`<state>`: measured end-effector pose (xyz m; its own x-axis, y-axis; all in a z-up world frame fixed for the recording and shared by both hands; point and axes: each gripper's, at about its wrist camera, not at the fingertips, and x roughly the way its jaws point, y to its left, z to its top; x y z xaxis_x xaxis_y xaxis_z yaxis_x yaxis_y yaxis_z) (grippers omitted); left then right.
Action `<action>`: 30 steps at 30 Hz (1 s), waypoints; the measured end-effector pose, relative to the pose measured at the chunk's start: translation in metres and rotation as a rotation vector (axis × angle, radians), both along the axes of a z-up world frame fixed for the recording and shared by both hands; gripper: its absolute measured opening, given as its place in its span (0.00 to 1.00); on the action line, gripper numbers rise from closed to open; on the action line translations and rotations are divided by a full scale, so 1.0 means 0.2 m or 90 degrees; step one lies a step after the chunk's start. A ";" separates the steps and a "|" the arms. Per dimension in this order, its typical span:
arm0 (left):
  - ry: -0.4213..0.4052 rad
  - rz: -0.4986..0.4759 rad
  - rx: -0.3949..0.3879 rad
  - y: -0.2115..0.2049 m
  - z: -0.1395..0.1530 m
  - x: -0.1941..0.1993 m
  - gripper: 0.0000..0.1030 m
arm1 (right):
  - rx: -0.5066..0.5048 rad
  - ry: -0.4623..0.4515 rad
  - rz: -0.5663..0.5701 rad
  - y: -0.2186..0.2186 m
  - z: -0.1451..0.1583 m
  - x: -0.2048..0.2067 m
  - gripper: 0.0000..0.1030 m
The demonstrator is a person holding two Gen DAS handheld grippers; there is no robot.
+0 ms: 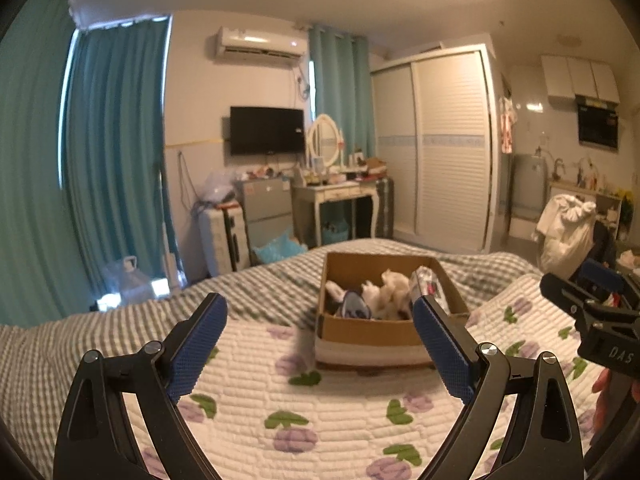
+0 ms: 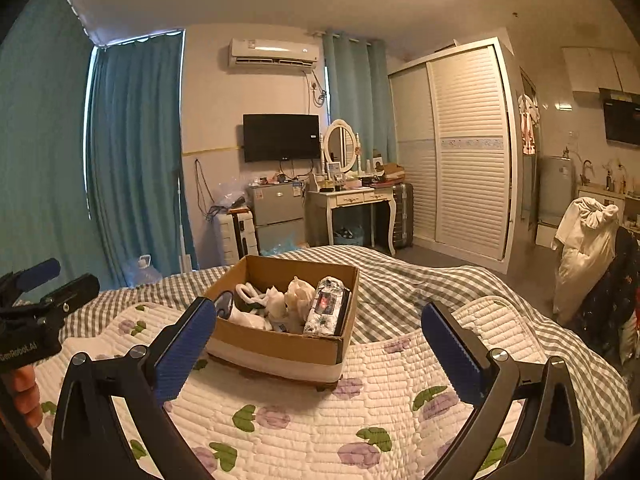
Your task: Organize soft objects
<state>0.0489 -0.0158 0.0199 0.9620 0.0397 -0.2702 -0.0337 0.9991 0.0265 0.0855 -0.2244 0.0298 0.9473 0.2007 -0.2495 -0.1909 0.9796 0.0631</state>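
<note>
Our left gripper (image 1: 320, 344) hovers above the quilted floral blanket (image 1: 256, 400), its blue-padded jaws spread wide and holding nothing. Ahead of it, slightly right, the cardboard box (image 2: 276, 346) sits on the blanket where it meets the checked duvet (image 2: 400, 280). Inside lie white socks (image 2: 276, 304) bundled near the middle, a dark grey item (image 2: 224, 302) at the left end, and a floral-wrapped packet (image 2: 326, 312) against the right wall. Our right gripper (image 2: 316, 344) floats beside the box's right, its jaws likewise parted and empty.
</note>
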 end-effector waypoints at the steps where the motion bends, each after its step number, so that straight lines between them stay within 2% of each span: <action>1: 0.000 -0.001 -0.001 0.00 0.00 -0.01 0.93 | 0.001 0.000 0.000 -0.01 0.00 0.00 1.00; 18: 0.022 -0.023 -0.010 0.01 -0.03 0.01 0.93 | -0.004 -0.001 0.006 0.04 -0.04 -0.02 1.00; 30: 0.017 -0.017 0.000 0.00 -0.04 0.00 0.93 | -0.003 -0.006 0.000 0.03 -0.03 -0.03 1.00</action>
<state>0.0490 -0.0151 0.0117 0.9552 0.0141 -0.2956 -0.0063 0.9996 0.0275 0.0798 -0.2180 0.0228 0.9496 0.1995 -0.2417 -0.1915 0.9799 0.0563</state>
